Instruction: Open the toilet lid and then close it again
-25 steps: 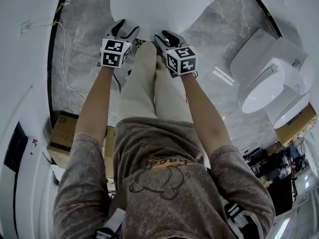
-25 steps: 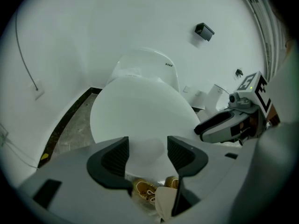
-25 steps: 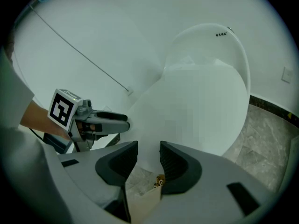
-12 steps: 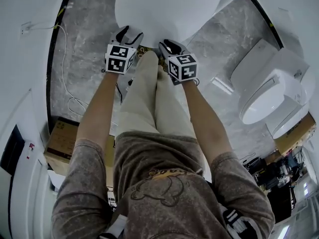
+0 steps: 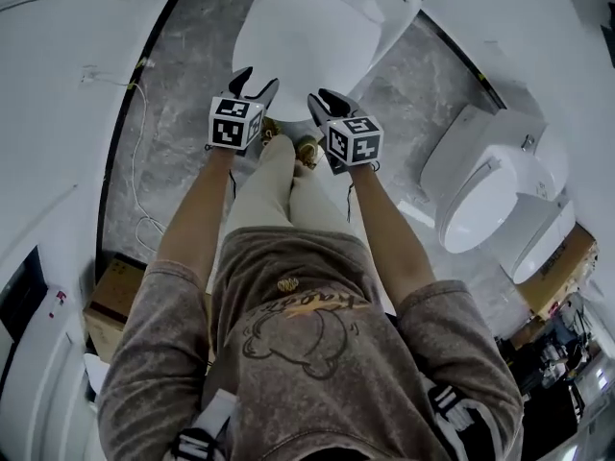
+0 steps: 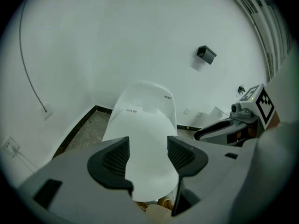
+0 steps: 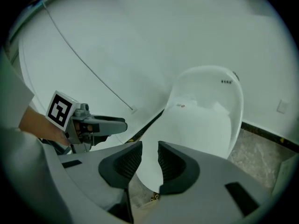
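The white toilet has its lid (image 5: 307, 36) down, at the top of the head view. Both grippers hover side by side above the lid's front edge, touching nothing. My left gripper (image 5: 255, 83) is open wide; in the left gripper view the lid (image 6: 145, 139) shows through the gap of the left gripper (image 6: 148, 160). My right gripper (image 5: 322, 101) has just been closing its jaws to a narrow gap with nothing between them. In the right gripper view the lid (image 7: 201, 125) lies beyond the right gripper (image 7: 146, 160).
A second toilet (image 5: 490, 200) with its lid up stands at the right. A cardboard box (image 5: 115, 291) sits at the left by the wall, and a white cable (image 5: 139, 113) trails over the grey marble floor. The person's legs (image 5: 279, 190) stand just before the toilet.
Both grippers have lifted up from the lid's front edge. The head view has tilted, so the whole lid and the tank now show.
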The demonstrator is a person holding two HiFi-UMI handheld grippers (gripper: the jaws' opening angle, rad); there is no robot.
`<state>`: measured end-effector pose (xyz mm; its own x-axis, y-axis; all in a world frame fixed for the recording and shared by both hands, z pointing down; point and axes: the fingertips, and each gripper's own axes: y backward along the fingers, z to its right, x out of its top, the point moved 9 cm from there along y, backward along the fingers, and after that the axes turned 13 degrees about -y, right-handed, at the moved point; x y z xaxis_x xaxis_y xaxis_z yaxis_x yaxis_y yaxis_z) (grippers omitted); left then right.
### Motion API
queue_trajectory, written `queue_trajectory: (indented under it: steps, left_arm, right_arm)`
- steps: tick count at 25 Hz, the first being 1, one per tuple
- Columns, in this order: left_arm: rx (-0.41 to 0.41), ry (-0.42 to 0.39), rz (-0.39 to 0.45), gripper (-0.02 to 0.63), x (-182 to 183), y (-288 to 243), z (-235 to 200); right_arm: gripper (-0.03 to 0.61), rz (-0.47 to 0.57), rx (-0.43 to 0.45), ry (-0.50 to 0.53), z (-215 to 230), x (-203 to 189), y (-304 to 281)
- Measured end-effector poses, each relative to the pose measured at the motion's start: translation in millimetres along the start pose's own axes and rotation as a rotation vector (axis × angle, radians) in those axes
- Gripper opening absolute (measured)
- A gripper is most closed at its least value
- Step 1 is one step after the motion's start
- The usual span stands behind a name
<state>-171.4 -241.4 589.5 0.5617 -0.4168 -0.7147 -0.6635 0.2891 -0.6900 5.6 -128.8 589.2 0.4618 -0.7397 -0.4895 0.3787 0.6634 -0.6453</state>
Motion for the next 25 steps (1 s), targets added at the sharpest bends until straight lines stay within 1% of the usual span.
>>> queue_trajectory:
  steps: [2,4,8,11,14,18,19,21,22,25]
  left_arm:
    - [-0.002,-0.015,0.050,0.256,35.4,23.6,6.8]
    - [-0.003,-0.035,0.082,0.256,67.1,49.9,12.9]
    - [-0.017,-0.033,0.094,0.256,117.4,101.3,26.4]
    - [-0.035,-0.028,0.121,0.256,150.0,134.4,31.8]
    - [-0.075,-0.046,0.159,0.256,179.7,166.4,40.0]
    - [-0.095,-0.074,0.270,0.255,208.1,210.7,53.9]
    - [-0.094,-0.077,0.303,0.239,210.1,221.0,57.0]
    - [-0.079,-0.090,0.366,0.154,210.4,239.9,62.7]
    - [-0.070,-0.097,0.390,0.125,209.5,247.8,65.4]
    - [-0.054,-0.102,0.419,0.047,202.8,262.8,72.7]
  right_arm:
    - [0.106,0.030,0.011,0.044,-19.1,23.3,23.7]
    - [0.106,0.059,0.025,0.083,-39.1,43.7,48.0]
    - [0.106,0.135,0.045,0.105,-75.6,77.7,101.9]
    - [0.106,0.199,0.058,0.131,-98.1,102.7,135.6]
    - [0.106,0.262,0.079,0.155,-114.7,120.7,167.4]
    - [0.106,0.334,0.066,0.188,-127.8,130.4,208.6]
    - [0.106,0.354,0.064,0.188,-130.2,129.3,217.4]
    - [0.104,0.395,0.072,0.179,-134.7,124.7,233.9]
    - [0.095,0.415,0.077,0.172,-137.1,121.8,241.7]
    - [0.068,0.469,0.078,0.172,-144.0,110.9,263.4]
